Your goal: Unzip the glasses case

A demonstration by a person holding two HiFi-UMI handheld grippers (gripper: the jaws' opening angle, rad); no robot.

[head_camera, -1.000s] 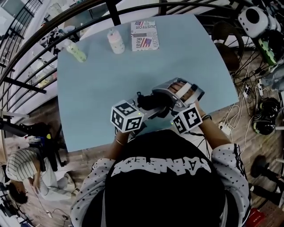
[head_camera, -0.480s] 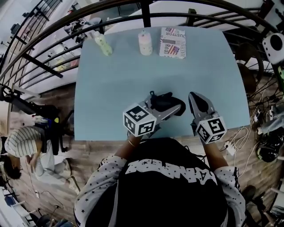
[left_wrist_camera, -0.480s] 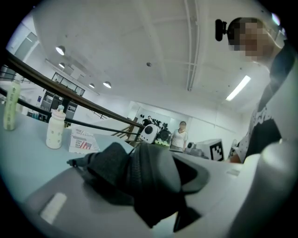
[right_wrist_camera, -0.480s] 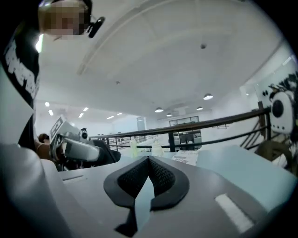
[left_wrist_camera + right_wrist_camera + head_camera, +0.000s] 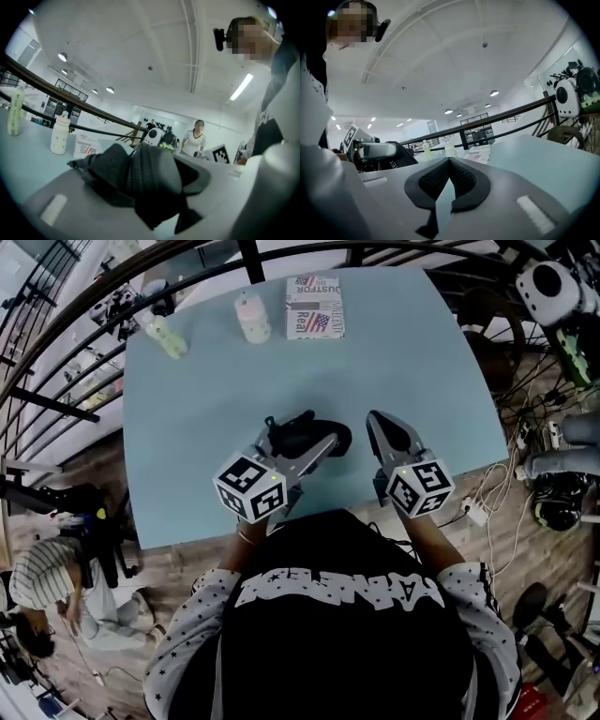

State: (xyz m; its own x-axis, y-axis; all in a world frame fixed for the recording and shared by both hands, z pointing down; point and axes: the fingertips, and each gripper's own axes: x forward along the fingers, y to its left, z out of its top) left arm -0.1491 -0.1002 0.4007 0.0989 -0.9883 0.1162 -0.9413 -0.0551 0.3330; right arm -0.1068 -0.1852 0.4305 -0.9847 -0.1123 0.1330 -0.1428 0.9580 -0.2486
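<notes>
Left gripper (image 5: pixel 298 451): the jaws are clamped on the black glasses case (image 5: pixel 145 178), one jaw on each broad side. The zip track (image 5: pixel 133 171) runs down the face turned toward the left gripper view. A small dark tab (image 5: pixel 75 164) projects from the far end of the case. It may be the zip pull, but this cannot be confirmed.

Right gripper (image 5: pixel 449 163): the jaws are pressed together at the tips with nothing between them. It sits beside the case without touching it, and a strip of bench shows between the two in the head view.

The case is held over the near part of the pale blue bench (image 5: pixel 216 390), close to the person. No view shows whether it rests on the surface or hangs just clear.

Well apart, along the far edge, stand two bottles (image 5: pixel 251 317) (image 5: pixel 164 334) and a printed packet (image 5: pixel 314 307). None of them is involved.

Step in hand, as judged: the case is secured for unzipping, but the pull is not gripped. How far the zip stands open cannot be read.

Next move calls for:
- spreading the right jaws and bringing them to the pull;
- closing on the pull alone, not on the fabric;
- drawing along the track while the left jaws hold firm. A slack hold would let the case twist.
</notes>
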